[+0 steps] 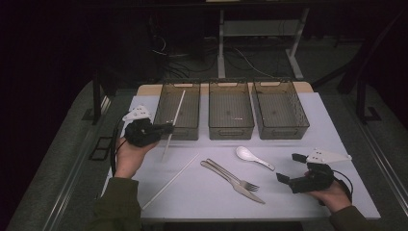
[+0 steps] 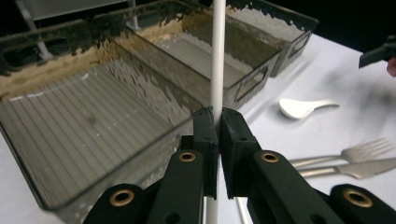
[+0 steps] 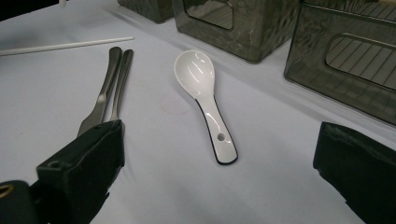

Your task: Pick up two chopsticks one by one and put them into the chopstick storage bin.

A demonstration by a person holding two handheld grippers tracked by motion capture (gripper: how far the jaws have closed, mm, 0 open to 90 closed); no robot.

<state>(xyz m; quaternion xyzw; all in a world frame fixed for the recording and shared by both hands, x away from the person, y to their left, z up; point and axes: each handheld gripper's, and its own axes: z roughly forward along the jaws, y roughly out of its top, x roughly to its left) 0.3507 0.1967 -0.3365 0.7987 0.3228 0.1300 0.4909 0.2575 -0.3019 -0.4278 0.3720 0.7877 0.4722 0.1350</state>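
**Thinly held chopstick could snag on the bin wall**

Right now the left gripper [image 1: 166,128] is clamped on a white chopstick [image 1: 174,120], which slants up over the front wall of the left bin [image 1: 163,98]. My worry is the narrow pinch: a round stick held at one point may pivot or slide, and its lower end hangs outside the wall, so it could catch the rim and tip out onto the table [image 1: 298,149]. The middle bin [image 1: 231,130] and right bin [image 1: 281,134] sit clear. A second chopstick [image 1: 171,180] lies just below, within reach of a stray swing. The right gripper [image 1: 291,168] rests with jaws wide apart, holding nothing, near the knife [image 1: 231,182], fork [image 1: 238,179] and white spoon [image 1: 252,156].
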